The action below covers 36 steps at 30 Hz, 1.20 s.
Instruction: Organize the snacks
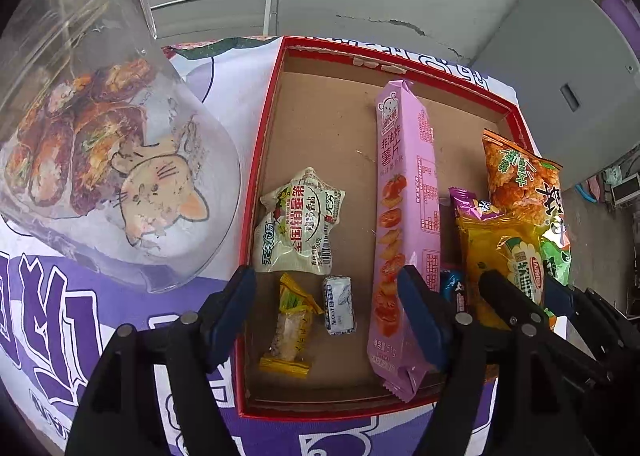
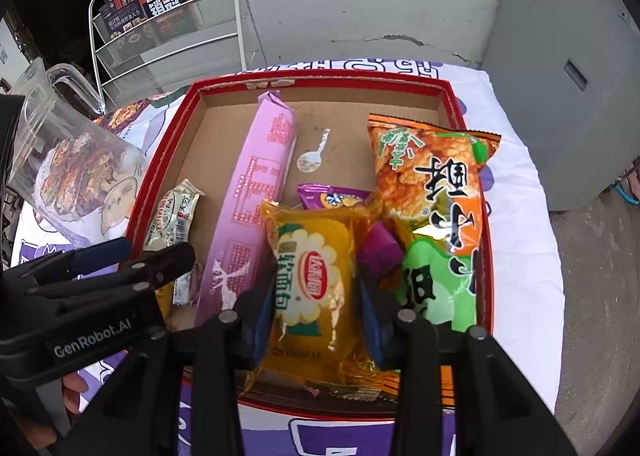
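- Grey cracked wall and a white wire rack (image 2: 168, 36) of books stand behind a table draped in a purple-and-white printed cloth (image 1: 60, 320); a clear plastic pitcher (image 1: 100, 144) stands on the cloth beside a red-rimmed cardboard box (image 1: 260, 160).
- Snacks already lie in the box: a long pink chip pack (image 1: 404, 224) down the middle, a pale green-and-white pouch (image 1: 300, 224), a yellow candy (image 1: 290, 332) and a small blue-white candy (image 1: 339, 306) to its left, and an orange-green rice cracker bag (image 2: 436, 208) and a purple packet (image 2: 332, 196) to its right.
- Left gripper (image 1: 328, 312) stands released over the two small candies, which lie on the box floor between its spread jaws, untouched.
- Right gripper (image 2: 316, 312) has its blue pads against both sides of a yellow soft-bread pack (image 2: 316, 280), which rests on the other snacks near the box's front wall; I judge it still pinched, though whether the pads press firmly is hard to tell.
- Step in hand, as I read it: setting snacks down into the box. Next calls for spreading the right jaws fully and lifting straight up so the crinkly wrapper does not drag along.
- Readable writing: "GenRobot.AI" on the left gripper's body; "非油炸 薯片" and "51g" on the pink pack; "软面包" on the yellow pack; "成为" on a red book cover.
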Tool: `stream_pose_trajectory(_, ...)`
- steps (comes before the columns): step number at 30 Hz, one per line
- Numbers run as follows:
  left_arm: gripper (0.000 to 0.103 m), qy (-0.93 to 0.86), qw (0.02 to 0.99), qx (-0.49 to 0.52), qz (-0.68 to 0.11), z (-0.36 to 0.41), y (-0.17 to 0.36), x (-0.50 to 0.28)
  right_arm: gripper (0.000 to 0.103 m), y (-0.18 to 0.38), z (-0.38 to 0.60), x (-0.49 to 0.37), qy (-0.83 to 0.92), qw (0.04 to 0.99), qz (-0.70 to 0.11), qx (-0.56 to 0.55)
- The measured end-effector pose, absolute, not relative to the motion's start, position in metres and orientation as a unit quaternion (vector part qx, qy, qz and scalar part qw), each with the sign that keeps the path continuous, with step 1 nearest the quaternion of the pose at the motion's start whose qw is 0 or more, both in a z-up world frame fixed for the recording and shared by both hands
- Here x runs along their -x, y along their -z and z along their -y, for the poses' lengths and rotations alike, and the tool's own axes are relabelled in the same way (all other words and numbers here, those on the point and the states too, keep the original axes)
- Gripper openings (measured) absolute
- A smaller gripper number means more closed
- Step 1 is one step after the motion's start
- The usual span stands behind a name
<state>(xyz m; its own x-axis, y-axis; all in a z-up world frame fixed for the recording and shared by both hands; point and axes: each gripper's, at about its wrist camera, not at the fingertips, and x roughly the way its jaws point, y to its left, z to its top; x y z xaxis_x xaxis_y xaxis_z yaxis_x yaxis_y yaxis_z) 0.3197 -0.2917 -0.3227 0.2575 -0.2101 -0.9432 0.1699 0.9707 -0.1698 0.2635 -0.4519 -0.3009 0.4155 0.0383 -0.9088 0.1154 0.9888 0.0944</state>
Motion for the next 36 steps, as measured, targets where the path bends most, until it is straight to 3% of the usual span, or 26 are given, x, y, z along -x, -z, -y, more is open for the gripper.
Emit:
stream_pose_trajectory(4, 0.096, 0.121, 0.8, 0.022, -0.587, 0.283, 0.308, -0.31, 0.041, 0.292, 0.455, -0.256, 0.032, 0.85, -0.521, -0.074)
stream_pose_trajectory(6, 0.098, 0.124, 0.804, 0.026, -0.582, 0.278, 0.301, -0.304, 0.048, 0.287, 0.457, -0.251, 0.032, 0.856, -0.509, -0.086)
stream_pose_trajectory(9, 0.103, 0.117, 0.812, 0.025, -0.571, 0.272, 0.288, -0.295, 0.051, 0.28, 0.455, -0.243, 0.033, 0.862, -0.497, -0.09)
stream_pose_trajectory(15, 0.103, 0.103, 0.837, 0.039, -0.536, 0.249, 0.24, -0.269, 0.051, 0.227, 0.428, -0.215, 0.071, 0.892, -0.445, -0.042)
stream_pose_trajectory(24, 0.103, 0.09, 0.9, 0.054, -0.422, 0.172, 0.097, -0.197, 0.051, 0.097, 0.34, -0.148, 0.087, 0.93, -0.355, -0.035)
stream_pose_trajectory(36, 0.103, 0.093, 0.965, 0.039, -0.241, 0.058, -0.07, -0.041, 0.051, -0.057, 0.22, 0.004, 0.129, 0.968, -0.213, -0.025)
